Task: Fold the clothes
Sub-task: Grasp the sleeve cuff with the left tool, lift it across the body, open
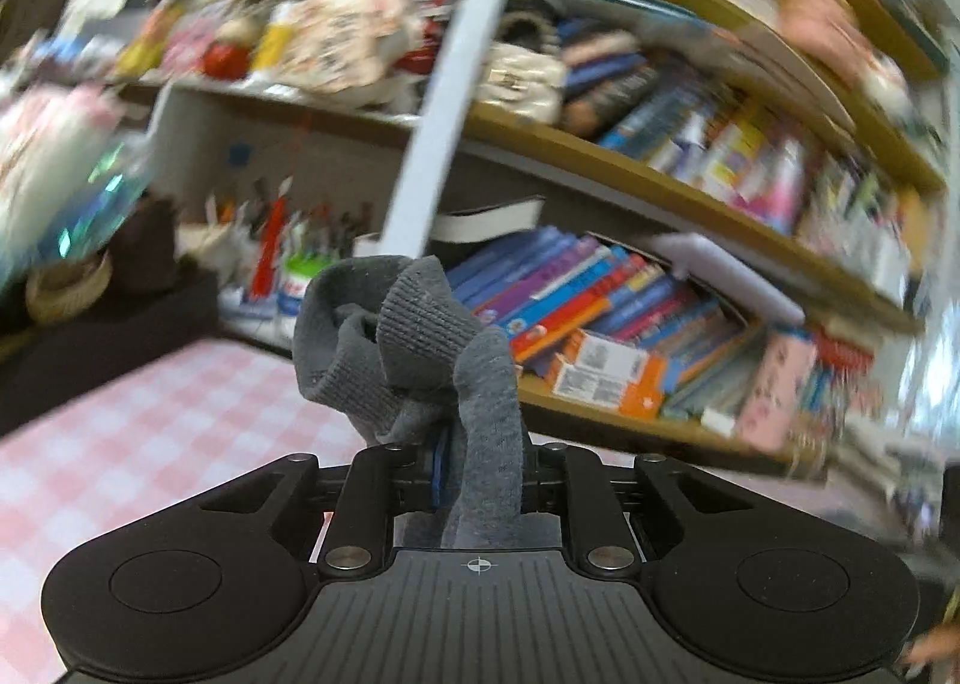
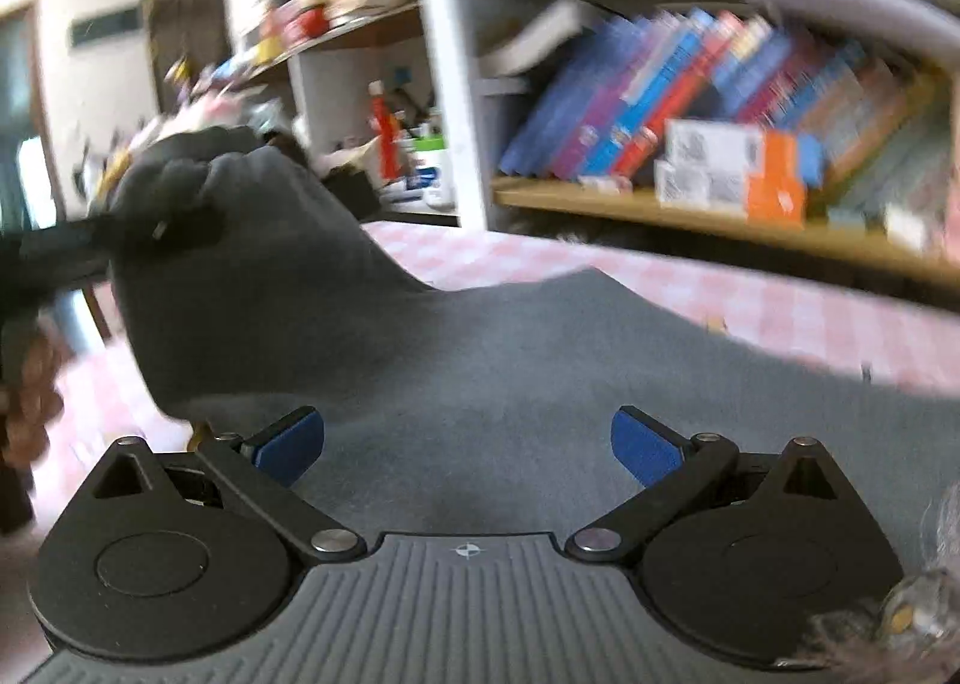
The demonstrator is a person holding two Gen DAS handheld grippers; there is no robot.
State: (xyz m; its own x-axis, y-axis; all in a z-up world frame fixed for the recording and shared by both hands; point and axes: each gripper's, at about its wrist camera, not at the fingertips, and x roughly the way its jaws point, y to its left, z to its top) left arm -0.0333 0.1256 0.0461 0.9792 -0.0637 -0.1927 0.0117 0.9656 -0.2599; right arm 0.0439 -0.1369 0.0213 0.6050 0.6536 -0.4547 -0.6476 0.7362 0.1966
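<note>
A grey knitted garment bunches up between the fingers of my left gripper, which is shut on its ribbed edge and holds it above the table. In the right wrist view the same grey garment spreads wide across the pink checked tablecloth and rises at the left to the left gripper, which pinches it there. My right gripper hovers just above the flat cloth, open, its blue pads wide apart with nothing between them.
A wooden bookshelf packed with books stands behind the table. A white upright post and cluttered shelves with toys and bottles lie beyond. A hand holds the left gripper at the left edge. A crinkled clear wrapper sits lower right.
</note>
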